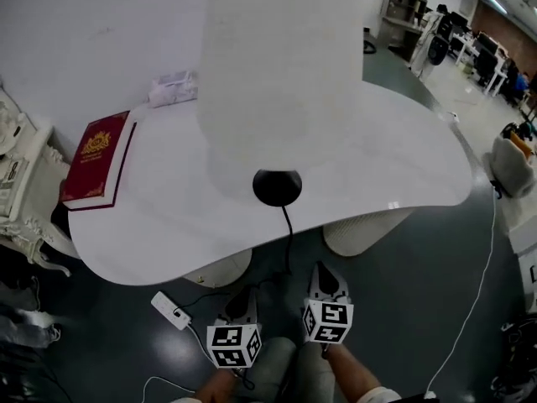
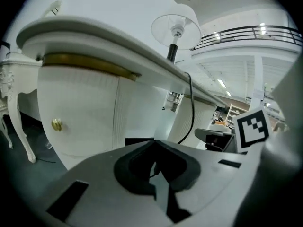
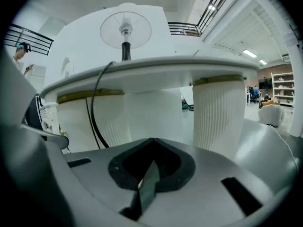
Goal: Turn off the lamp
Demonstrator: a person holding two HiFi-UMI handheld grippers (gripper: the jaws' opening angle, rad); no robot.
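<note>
The lamp (image 1: 281, 82) stands on the white table (image 1: 394, 158), with a tall white shade over a round black base (image 1: 277, 187). Its black cord (image 1: 288, 233) drops over the table's front edge to the floor. Both grippers hang below that edge, in front of the person's knees. The left gripper (image 1: 243, 305) and the right gripper (image 1: 325, 282) have their jaws together and hold nothing. In the left gripper view the shut left gripper (image 2: 155, 141) points up at the lamp (image 2: 176, 31) and the cord (image 2: 191, 108). The right gripper view shows the right gripper (image 3: 152, 140) below the lamp (image 3: 125, 30).
A red book (image 1: 99, 159) lies on the table's left end, with a tissue pack (image 1: 174, 89) behind it. A white plug strip or switch box (image 1: 170, 310) lies on the dark floor left of the grippers. Ribbed white table pedestals (image 3: 220, 112) stand ahead, and a white cable (image 1: 478, 292) runs at the right.
</note>
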